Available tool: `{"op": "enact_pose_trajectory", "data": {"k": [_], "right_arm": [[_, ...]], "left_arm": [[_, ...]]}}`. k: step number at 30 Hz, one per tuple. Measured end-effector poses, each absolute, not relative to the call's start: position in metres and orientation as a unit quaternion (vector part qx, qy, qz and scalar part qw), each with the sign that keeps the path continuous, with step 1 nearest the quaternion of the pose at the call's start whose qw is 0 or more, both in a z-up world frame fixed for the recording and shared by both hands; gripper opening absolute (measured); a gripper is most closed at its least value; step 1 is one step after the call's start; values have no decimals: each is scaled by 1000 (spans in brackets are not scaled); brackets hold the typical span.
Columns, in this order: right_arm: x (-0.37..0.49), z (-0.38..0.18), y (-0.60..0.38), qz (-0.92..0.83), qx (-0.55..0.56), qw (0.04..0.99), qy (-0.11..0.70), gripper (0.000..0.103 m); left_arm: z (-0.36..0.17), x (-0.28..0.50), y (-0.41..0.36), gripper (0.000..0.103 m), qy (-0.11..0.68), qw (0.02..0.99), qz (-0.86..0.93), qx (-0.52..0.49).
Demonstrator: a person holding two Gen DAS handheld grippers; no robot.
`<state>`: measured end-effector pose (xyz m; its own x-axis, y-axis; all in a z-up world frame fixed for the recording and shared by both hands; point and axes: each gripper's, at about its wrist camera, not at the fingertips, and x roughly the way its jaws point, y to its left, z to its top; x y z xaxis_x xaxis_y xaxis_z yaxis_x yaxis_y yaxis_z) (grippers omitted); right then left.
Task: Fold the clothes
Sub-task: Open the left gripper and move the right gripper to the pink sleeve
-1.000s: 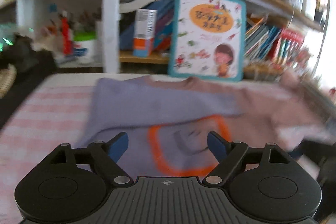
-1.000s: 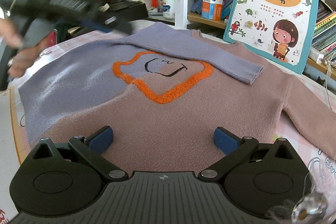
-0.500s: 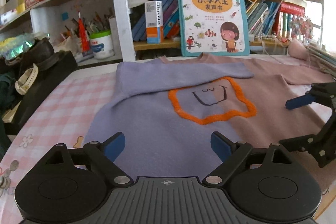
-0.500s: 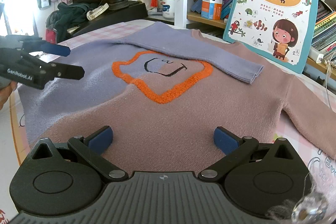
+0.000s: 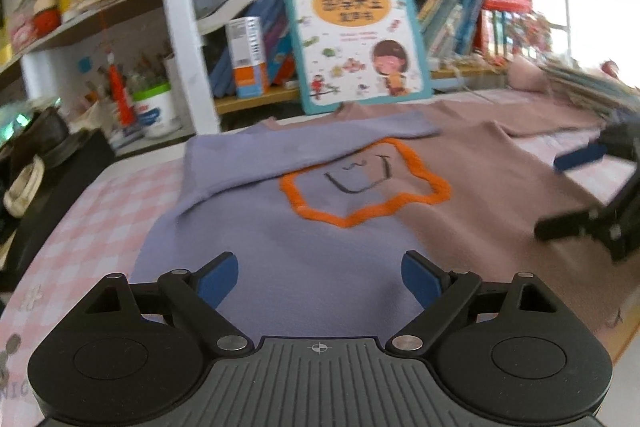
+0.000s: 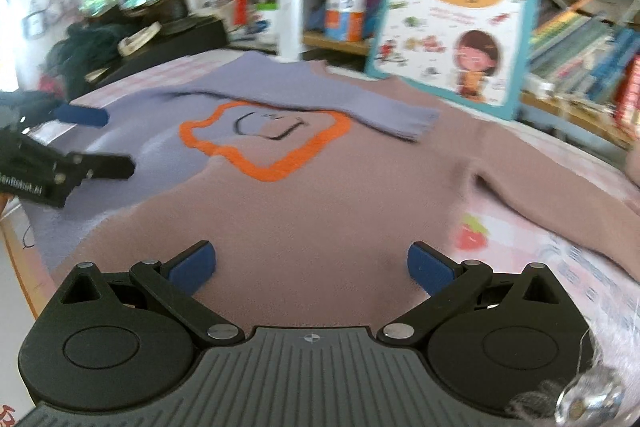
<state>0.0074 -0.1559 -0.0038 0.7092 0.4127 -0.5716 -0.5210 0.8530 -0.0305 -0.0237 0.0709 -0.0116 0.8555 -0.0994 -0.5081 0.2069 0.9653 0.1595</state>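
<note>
Left wrist view: both tools, left tool (image 5: pixel 319 277) and right tool (image 6: pixel 311 264), gape empty over soft, floppy sweater (image 5: pixel 360 239); I'd pinch its unfolded pink sleeve (image 6: pixel 560 203).

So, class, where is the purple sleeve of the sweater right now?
In both wrist views the purple sleeve lies folded across the sweater's chest, just above the orange star outline, in front of the picture book.

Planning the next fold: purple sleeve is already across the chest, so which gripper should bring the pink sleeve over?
Right gripper: open, empty, beside the outstretched pink sleeve; the left gripper hovers over the purple half.
</note>
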Motion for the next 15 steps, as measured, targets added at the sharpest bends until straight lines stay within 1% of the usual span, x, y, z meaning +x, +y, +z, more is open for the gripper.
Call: {"op": "enact_pose_trajectory", "data": {"k": [4, 10, 15], "right_arm": [[-7, -2, -168, 170, -109, 942, 267, 103], [-15, 3, -197, 98, -66, 961, 249, 103], [-8, 8, -225, 45, -40, 964, 260, 103]], "left_arm": [[-12, -30, 59, 92, 240, 956, -96, 138], [-16, -37, 40, 92, 225, 949, -100, 194], [-14, -37, 42, 92, 223, 951, -108, 186]]}}
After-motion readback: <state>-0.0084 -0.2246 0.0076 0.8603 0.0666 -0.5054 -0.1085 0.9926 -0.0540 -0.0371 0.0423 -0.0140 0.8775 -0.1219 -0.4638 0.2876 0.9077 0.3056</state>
